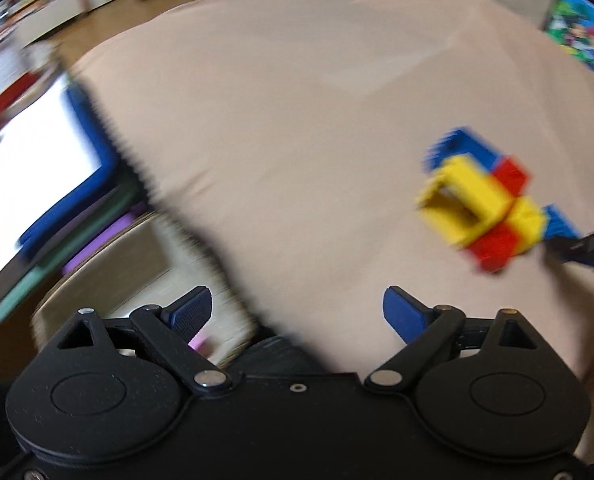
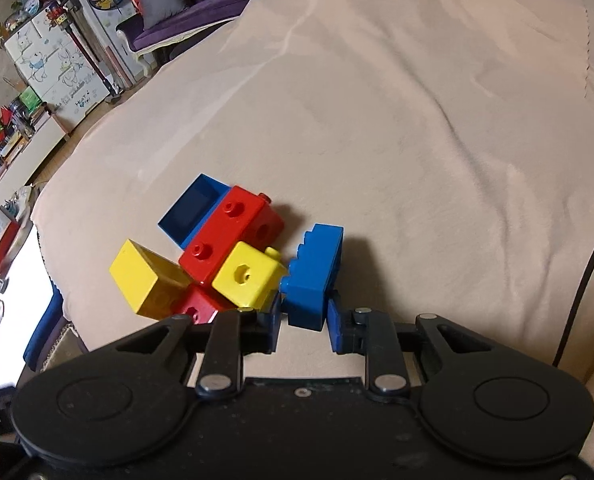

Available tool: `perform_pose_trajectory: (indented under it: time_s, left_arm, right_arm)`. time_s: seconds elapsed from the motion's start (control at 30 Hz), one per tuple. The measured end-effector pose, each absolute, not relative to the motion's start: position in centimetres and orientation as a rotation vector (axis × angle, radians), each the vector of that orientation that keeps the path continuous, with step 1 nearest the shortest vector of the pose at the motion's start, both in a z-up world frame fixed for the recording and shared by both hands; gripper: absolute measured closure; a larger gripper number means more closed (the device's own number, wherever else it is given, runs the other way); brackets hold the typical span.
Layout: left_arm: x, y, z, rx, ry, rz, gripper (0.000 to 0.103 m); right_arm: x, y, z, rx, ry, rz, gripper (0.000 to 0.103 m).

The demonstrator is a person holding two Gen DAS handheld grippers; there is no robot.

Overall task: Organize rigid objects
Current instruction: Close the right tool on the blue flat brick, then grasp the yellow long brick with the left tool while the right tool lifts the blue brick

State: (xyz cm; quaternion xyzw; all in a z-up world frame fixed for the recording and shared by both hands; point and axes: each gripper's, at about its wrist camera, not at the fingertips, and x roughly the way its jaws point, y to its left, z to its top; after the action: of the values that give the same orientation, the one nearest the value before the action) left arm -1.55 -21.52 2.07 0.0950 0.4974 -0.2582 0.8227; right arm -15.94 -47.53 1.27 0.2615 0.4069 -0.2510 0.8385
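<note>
A cluster of toy bricks lies on a beige blanket (image 2: 417,120): a blue brick (image 2: 315,276), a long red brick (image 2: 229,232), a yellow cube (image 2: 247,276), a hollow yellow brick (image 2: 145,280), a dark blue hollow brick (image 2: 191,212) and a small red brick (image 2: 197,306). My right gripper (image 2: 303,326) is shut on the blue brick's near end. In the blurred left wrist view the same cluster (image 1: 485,200) sits at the right, with the right gripper's finger (image 1: 585,248) at it. My left gripper (image 1: 297,312) is open and empty, over the blanket's edge.
The blanket (image 1: 297,120) covers a wide cushion-like surface. To the left are a blue-edged white board (image 1: 37,168), a floor and shelves with toys (image 2: 37,60). A black cable (image 2: 585,280) hangs at the right. A purple sofa (image 2: 185,12) stands behind.
</note>
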Motion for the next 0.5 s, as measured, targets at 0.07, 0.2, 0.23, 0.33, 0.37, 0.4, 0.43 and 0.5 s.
perform_pose_trajectory:
  time_s: [0.07,0.2,0.23,0.33,0.37,0.4,0.43,0.5]
  left_arm:
    - [-2.1,-24.3,2.5,0.234,1.020,-0.590,0.014]
    - [-3.2,-28.9,2.4,0.335,0.936,-0.642,0.007]
    - [-3.3,-29.8,2.1,0.363,0.920,-0.642,0.007]
    - [-3.1,-31.5,0.8,0.440,0.895,-0.622,0.007]
    - [-3.0,-32.1,0.4,0.459,0.894,-0.623,0.007]
    - [-3.0,-32.5,0.0,0.472,0.893,-0.625,0.007]
    - [-3.0,-32.6,-0.2,0.479,0.894,-0.625,0.007]
    - [-2.7,-33.2,-0.5,0.476,0.911,-0.626,0.007]
  right_arm:
    - [-16.3,-47.7,1.2,0.548,0.864,-0.530,0.080]
    - [-15.6,-47.5,-0.3,0.483,0.896,-0.542,0.081]
    - [-15.6,-47.3,-0.8,0.470,0.909,-0.543,0.080]
    - [-15.6,-47.3,-2.1,0.444,0.931,-0.550,0.080]
    - [-15.6,-47.1,-2.2,0.426,0.919,-0.551,0.080]
    - [-15.5,-46.9,-2.2,0.405,0.910,-0.554,0.079]
    - [-15.3,-46.7,-2.1,0.393,0.912,-0.555,0.078]
    - [-14.9,-46.6,-2.1,0.383,0.911,-0.551,0.075]
